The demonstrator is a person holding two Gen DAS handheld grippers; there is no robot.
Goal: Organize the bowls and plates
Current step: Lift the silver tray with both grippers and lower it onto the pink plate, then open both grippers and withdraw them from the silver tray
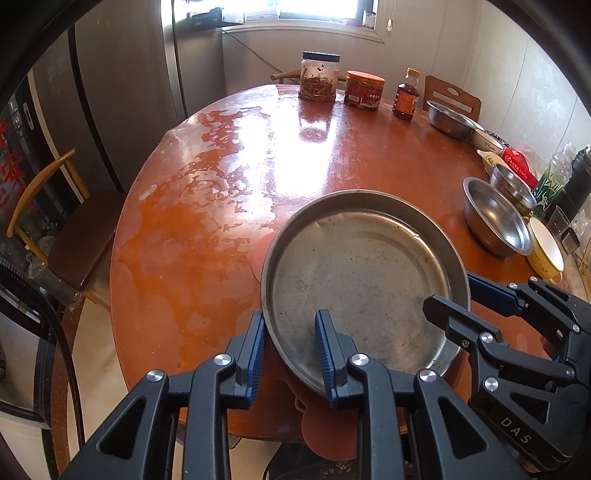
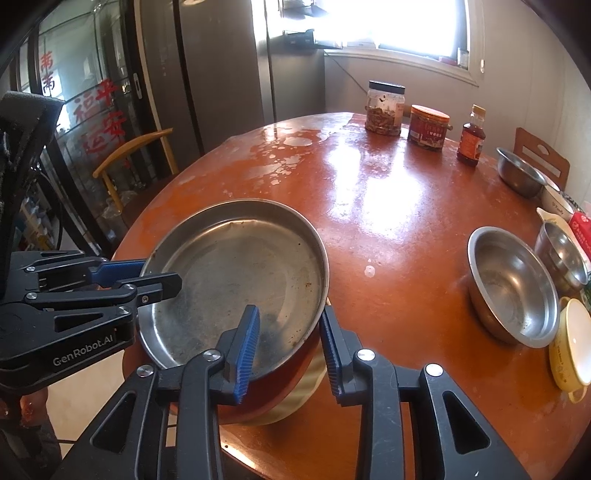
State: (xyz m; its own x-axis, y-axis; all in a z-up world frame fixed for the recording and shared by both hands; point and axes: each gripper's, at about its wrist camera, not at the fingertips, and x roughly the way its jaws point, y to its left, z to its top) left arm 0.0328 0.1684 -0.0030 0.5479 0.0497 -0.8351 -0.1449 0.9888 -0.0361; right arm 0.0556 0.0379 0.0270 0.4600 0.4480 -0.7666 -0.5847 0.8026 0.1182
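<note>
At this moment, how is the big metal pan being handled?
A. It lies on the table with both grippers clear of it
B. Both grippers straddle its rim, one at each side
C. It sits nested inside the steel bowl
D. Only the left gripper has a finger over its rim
B: the left gripper and the right gripper each have one finger inside the pan and one outside its rim.

— What's the room like?
— A round reddish table (image 1: 229, 192), worn pale in patches, catches glare from a bright window (image 1: 314, 9) at the back.
— Furniture?
— A wooden chair (image 1: 66, 229) with a dark seat on the left, a tall grey fridge (image 1: 147, 74) behind it, another chair (image 1: 452, 96) by the pale wall (image 1: 524, 85).
</note>
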